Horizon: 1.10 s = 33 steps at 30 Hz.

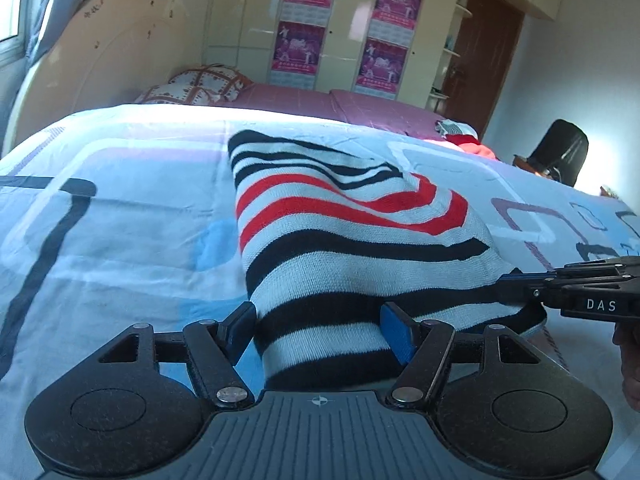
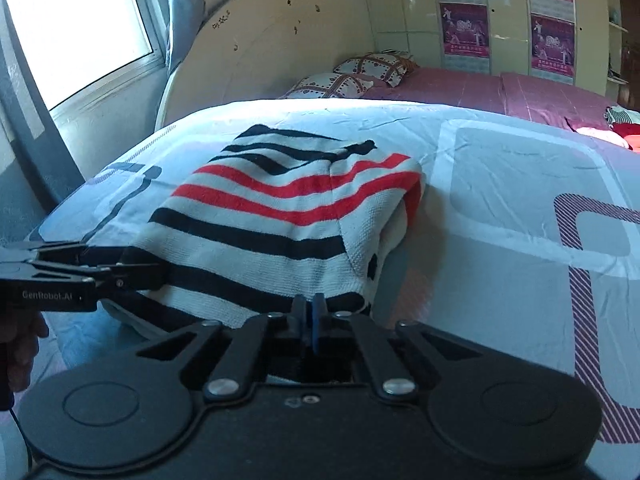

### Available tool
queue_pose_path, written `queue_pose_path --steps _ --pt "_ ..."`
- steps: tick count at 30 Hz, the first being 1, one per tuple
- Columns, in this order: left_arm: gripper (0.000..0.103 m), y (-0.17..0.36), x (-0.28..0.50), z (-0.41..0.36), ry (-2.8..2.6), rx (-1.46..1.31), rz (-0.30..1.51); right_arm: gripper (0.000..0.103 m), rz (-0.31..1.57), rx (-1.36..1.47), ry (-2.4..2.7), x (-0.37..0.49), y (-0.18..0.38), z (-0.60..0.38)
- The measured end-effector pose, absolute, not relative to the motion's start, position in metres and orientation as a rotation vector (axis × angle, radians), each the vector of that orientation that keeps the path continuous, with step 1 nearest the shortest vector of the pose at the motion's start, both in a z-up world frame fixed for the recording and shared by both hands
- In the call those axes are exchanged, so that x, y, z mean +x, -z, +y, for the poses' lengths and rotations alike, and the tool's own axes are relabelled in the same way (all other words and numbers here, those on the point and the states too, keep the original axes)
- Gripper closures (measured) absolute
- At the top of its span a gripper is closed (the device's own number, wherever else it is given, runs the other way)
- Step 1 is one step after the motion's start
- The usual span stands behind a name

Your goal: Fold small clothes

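Bedroom, patterned bed (image 1: 120, 216): the striped sweater (image 1: 340, 232) lies on it, running away from both claws. Its near hem sits between the left claw's (image 1: 318, 330) gaping jaws, unpinched; the right claw (image 2: 309, 312) is clamped on the hem's other corner.

Sweater (image 1: 352, 240) white w/ black & red stripes; bedsheet (image 1: 120, 220) pale blue, geometric print.

Striped knitted garment (image 1: 340, 240): near hem hidden behind gripper bodies. Magenta wall posters (image 1: 298, 46): print too small to read.
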<state>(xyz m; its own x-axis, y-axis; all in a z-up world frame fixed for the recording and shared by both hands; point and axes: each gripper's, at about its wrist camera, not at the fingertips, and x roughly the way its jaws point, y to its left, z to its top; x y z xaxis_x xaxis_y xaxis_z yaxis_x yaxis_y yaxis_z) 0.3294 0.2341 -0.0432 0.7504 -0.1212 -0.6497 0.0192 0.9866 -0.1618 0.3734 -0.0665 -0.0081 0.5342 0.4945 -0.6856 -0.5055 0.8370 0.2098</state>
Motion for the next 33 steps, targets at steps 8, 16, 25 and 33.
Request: queue_pose_path --steps 8,16,25,33 --pt "0.000 0.000 0.263 0.205 -0.042 -0.088 0.657 0.010 0.696 0.071 -0.536 0.320 -0.035 -0.107" --pt "0.000 -0.049 0.187 0.157 -0.030 -0.068 0.587 0.002 0.640 0.062 -0.515 0.233 -0.077 -0.151" --pt "0.000 -0.071 0.075 0.105 -0.009 -0.108 0.517 0.001 0.600 0.041 -0.465 0.123 -0.116 -0.191" --pt "0.000 -0.096 0.000 0.086 -0.007 -0.064 0.459 0.001 0.582 0.018 -0.419 0.072 -0.120 -0.205"
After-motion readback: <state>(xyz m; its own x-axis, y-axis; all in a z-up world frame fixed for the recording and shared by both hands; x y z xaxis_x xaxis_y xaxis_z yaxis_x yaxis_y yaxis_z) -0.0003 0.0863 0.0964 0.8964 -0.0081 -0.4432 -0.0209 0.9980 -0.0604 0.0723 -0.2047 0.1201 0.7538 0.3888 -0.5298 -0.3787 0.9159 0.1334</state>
